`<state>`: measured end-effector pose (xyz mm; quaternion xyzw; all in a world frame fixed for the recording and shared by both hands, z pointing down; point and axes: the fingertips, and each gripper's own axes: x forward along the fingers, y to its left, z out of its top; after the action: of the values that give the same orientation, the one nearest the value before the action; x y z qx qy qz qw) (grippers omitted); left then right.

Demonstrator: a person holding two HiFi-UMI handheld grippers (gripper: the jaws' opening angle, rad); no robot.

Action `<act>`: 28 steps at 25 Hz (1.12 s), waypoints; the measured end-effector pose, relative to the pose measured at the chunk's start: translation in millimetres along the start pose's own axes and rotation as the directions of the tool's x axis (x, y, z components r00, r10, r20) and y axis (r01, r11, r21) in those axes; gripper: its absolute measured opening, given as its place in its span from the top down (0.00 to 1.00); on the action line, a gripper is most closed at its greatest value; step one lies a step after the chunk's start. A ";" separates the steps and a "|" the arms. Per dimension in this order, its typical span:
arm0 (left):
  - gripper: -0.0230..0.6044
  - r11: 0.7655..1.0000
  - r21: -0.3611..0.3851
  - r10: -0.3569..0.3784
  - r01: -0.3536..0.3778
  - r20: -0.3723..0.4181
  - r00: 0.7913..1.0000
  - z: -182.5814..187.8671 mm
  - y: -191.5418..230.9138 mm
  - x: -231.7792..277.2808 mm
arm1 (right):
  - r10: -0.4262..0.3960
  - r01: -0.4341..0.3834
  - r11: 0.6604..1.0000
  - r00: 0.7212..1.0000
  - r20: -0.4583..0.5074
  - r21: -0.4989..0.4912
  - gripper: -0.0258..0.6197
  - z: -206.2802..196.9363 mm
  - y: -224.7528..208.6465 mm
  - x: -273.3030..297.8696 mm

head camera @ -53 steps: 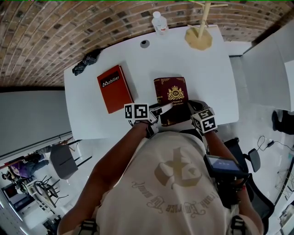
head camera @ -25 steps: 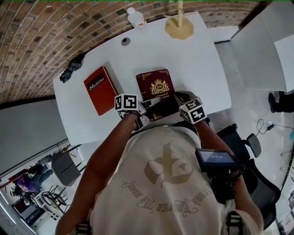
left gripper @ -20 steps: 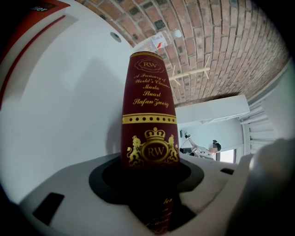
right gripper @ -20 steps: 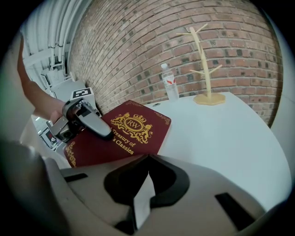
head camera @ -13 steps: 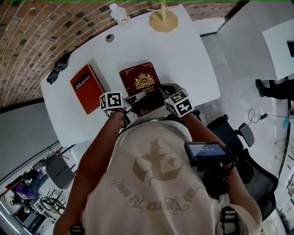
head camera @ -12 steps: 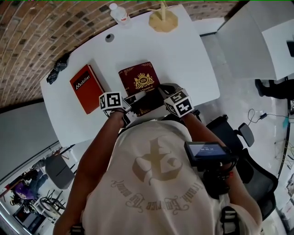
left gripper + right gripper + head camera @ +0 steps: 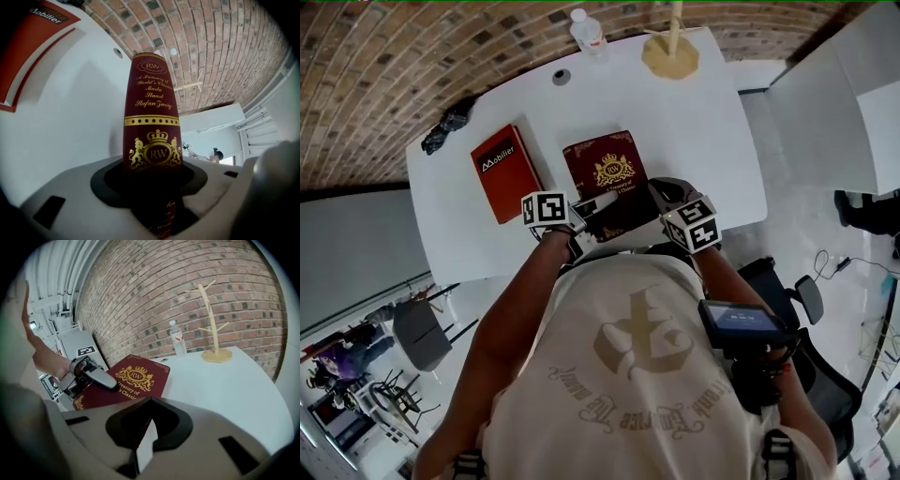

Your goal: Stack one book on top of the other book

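The dark red book (image 7: 605,178) with the gold crest lay near the front edge of the white table (image 7: 712,141), cover up, and everything else is placed from it. The left gripper (image 7: 598,201) had hold of this book at its near left corner. In the left gripper view the jaws stood partly apart, clamped on the book's edge, and the red cover (image 7: 151,126) with its gold lettering rose straight out from between them (image 7: 152,192). The right gripper view showed the same hold from the side, with one grey finger (image 7: 96,377) lying across the cover (image 7: 136,376) close to the near edge. Whether the book had left the tabletop could not be made out.

The right gripper (image 7: 666,192) hovered just beside the book's near right corner and did not touch it. Its jaws (image 7: 143,444) were drawn almost together, with only a thin pale sliver showing between them, and they held nothing.

The orange-red book (image 7: 504,173) lay flat to the left of the dark red one, apart from it, with a strip of bare table between; its cover filled the upper left corner of the left gripper view (image 7: 33,51).

Beyond the dark red book, at the far edge of the table, stood a clear plastic bottle (image 7: 586,28) and, to its right, a pale wooden stand (image 7: 672,52) with thin branching arms (image 7: 213,329). A small round hole (image 7: 562,77) sat in the tabletop just short of the bottle. A crumpled black thing (image 7: 448,125) lay at the far left corner, past the orange-red book.
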<state>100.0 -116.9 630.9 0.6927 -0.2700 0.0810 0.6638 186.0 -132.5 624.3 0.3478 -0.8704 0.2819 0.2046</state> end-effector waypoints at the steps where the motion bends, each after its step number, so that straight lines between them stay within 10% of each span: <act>1: 0.59 1.000 0.005 -0.001 0.001 0.004 1.000 1.0 -0.8 -3.1 | 0.004 -0.004 1.000 1.000 0.004 0.000 0.92 2.0 1.7 -0.1; 28: 0.59 0.999 -0.017 -0.046 0.050 0.181 0.982 11.8 9.4 -89.0 | 0.085 -0.084 0.996 0.996 0.025 -0.035 0.92 22.2 58.8 23.1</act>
<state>17.7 -104.3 596.1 0.6963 -0.3132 -0.0009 0.6458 124.4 -122.6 599.7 0.3110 -0.8916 0.2709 0.1868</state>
